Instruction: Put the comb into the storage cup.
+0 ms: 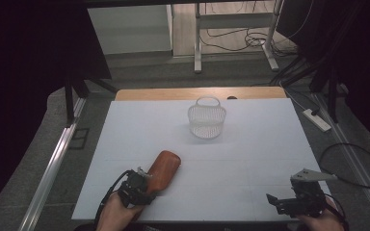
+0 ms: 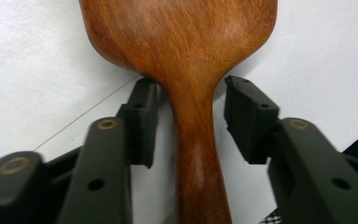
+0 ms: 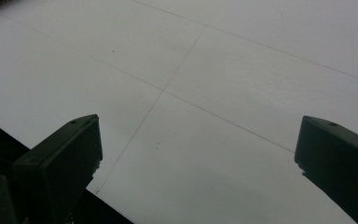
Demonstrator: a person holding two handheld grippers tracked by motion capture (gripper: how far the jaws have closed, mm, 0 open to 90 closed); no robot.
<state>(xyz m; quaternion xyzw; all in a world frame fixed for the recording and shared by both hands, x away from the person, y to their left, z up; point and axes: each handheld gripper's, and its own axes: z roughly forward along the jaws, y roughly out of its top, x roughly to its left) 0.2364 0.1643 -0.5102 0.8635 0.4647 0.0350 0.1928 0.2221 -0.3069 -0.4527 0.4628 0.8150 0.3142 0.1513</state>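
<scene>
Near edge, my left: left gripper (image 1: 142, 185) with jaws parted either side of the wooden spatula's (image 2: 186, 70) neck, small gaps showing, not clamped. The spatula lies flat on the white table (image 1: 250, 159), blade angled away to the right. Near edge, my right: right gripper (image 1: 289, 195), jaws spread wide over bare tabletop, holding nothing. Far centre: white mesh basket (image 1: 207, 118), upright, well apart from both.

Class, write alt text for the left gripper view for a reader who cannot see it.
A wooden spatula lies on a white table, its handle running between the left hand-held gripper's two black jaws. The jaws flank the neck, with a gap visible on each side.
</scene>
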